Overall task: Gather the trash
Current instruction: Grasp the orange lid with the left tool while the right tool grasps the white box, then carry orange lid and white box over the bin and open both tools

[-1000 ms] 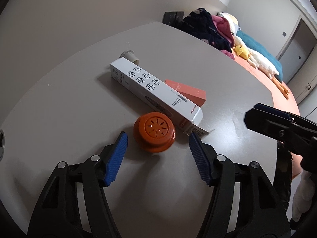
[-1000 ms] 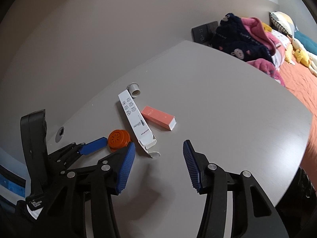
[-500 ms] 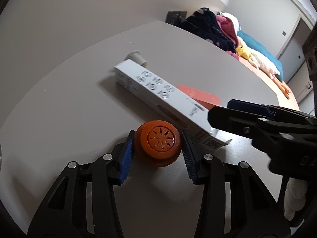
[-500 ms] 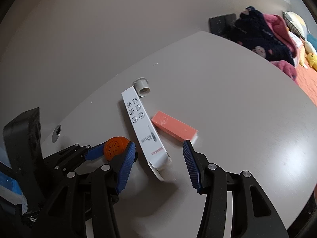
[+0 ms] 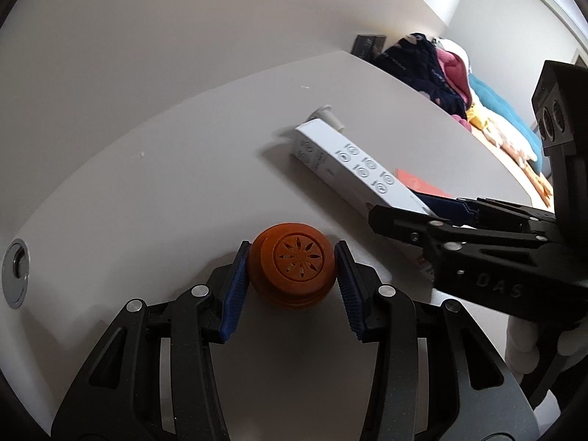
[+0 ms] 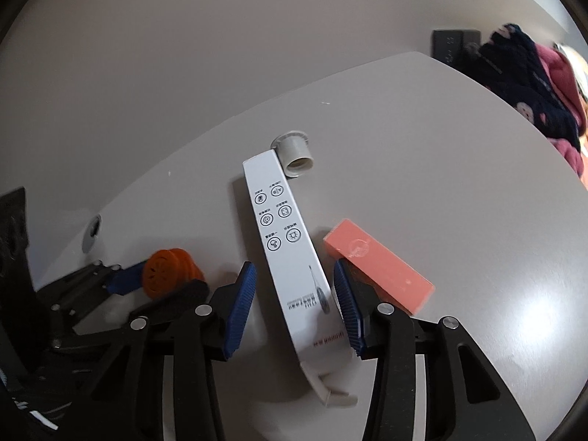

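Note:
On the grey table (image 5: 183, 191), my left gripper (image 5: 292, 257) is shut on a round orange cap (image 5: 294, 264), one blue pad pressed on each side. The cap (image 6: 171, 270) also shows in the right wrist view, low on the left. A long white carton (image 6: 283, 242) with printed icons lies between the blue pads of my right gripper (image 6: 294, 270). Those jaws are closing, with a gap still visible at the left pad. A pink box (image 6: 378, 264) lies just right of the carton. A short grey tube (image 6: 296, 154) rests at the carton's far end.
A metal-rimmed hole (image 5: 16, 275) sits in the table at the left. Past the table's far right edge are a pile of dark and pink clothes (image 6: 533, 84) and a bed with plush toys (image 5: 507, 136). A black wall plate (image 6: 454, 46) is on the wall.
My left gripper moved forward and closed on the orange cap. My right gripper came in low over the near end of the white carton, and its jaws have narrowed.

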`<state>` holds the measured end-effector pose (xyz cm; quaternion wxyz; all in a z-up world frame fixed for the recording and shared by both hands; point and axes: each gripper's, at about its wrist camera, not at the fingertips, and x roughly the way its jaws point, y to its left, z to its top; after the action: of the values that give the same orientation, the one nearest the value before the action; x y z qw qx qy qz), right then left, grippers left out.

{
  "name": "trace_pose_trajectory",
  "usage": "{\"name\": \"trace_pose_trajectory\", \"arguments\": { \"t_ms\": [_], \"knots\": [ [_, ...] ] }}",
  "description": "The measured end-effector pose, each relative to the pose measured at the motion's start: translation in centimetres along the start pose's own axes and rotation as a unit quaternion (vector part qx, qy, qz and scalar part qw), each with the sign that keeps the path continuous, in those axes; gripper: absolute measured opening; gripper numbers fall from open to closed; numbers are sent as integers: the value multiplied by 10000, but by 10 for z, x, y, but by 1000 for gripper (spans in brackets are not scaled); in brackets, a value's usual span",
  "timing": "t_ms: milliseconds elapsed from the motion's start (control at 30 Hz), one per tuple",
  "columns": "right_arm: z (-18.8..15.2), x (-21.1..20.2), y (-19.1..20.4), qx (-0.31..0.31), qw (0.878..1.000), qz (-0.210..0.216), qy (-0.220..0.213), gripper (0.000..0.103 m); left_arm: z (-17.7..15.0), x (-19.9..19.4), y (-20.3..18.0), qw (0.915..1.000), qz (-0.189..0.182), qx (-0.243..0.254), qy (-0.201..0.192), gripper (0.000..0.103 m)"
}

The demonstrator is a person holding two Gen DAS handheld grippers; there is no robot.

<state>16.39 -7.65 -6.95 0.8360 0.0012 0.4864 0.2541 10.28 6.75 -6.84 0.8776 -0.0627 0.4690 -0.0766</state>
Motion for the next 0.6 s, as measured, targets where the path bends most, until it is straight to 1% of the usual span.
{"name": "trace_pose_trajectory", "arguments": {
  "t_ms": [33,100,300,600],
  "knots": [
    [0,3,4,-76,10000,-37,22,43,0,0,2,10000,19,-32,8,45],
    [1,8,8,-201,9998,-37,12,31,-2,-1,7,9999,34,-95,20,45],
    [1,2,9,-277,9996,73,-69,30,-5,-7,11,9998,61,-163,-6,45],
    [-2,-37,3,-59,9991,279,-327,30,-1,-19,-4,9998,-29,-104,-149,45]
  ]
}}
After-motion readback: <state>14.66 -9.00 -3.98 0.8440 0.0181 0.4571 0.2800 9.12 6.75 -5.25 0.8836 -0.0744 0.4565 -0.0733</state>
